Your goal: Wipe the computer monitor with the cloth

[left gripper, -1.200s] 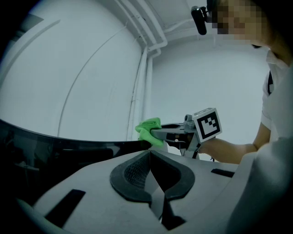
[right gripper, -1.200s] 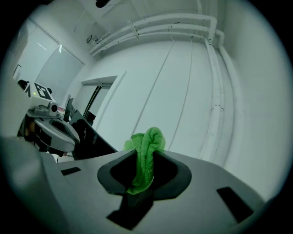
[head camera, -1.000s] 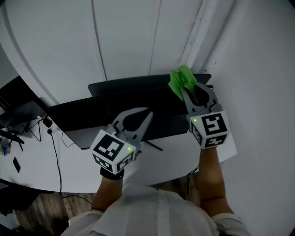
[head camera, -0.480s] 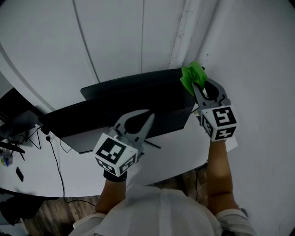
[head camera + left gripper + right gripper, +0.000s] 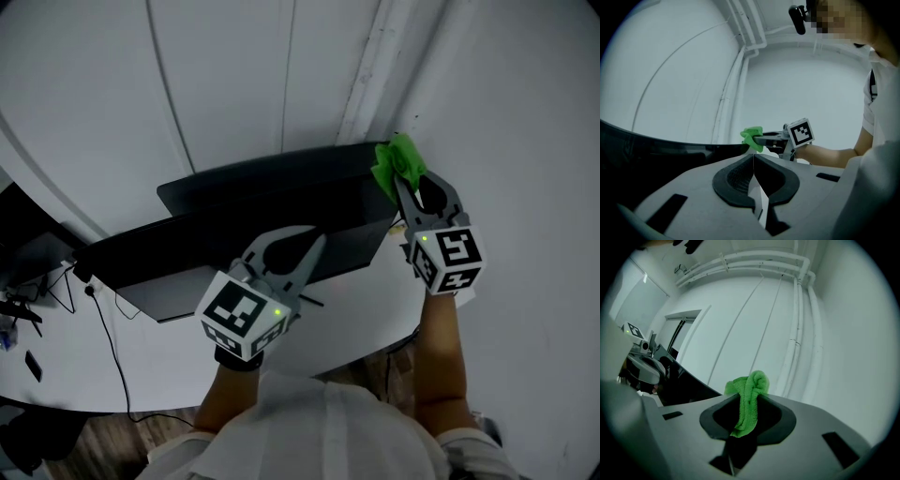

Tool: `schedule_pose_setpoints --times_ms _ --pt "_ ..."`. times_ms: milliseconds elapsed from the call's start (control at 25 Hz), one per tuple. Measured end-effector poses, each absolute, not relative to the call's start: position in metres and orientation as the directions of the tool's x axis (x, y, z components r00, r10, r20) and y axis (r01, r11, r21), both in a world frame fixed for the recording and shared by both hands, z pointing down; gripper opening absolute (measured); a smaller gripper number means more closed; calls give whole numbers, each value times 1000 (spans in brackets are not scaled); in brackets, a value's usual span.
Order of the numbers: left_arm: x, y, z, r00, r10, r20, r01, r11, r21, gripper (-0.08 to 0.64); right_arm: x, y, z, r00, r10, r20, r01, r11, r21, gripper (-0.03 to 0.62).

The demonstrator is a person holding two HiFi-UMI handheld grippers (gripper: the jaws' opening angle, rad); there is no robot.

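Green cloth [image 5: 395, 165] is bunched right at the upper right corner of the monitor [image 5: 253, 220], pinched tight between the jaws of the right gripper [image 5: 403, 180]; the dark screen stands on a white desk [image 5: 361, 305] close to the wall; the left gripper [image 5: 312, 246] hovers before the screen's lower edge, jaws pressed together on nothing.

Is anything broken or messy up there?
Nothing stands out. The green cloth is pinched in the right gripper at the monitor's top right corner. The left gripper is shut and empty, and no damage shows on the monitor.
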State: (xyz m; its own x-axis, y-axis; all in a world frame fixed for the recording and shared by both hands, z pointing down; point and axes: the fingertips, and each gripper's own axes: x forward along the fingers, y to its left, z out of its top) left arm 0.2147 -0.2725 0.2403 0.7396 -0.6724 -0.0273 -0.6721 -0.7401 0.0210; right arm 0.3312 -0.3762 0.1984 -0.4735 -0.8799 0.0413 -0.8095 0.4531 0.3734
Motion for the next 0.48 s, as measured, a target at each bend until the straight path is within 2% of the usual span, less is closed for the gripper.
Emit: schedule_pose_setpoints --times_ms 480 --pt "255 -291 245 771 -637 -17 -637 -771 2 17 362 -387 198 -481 -876 38 -802 457 386 75"
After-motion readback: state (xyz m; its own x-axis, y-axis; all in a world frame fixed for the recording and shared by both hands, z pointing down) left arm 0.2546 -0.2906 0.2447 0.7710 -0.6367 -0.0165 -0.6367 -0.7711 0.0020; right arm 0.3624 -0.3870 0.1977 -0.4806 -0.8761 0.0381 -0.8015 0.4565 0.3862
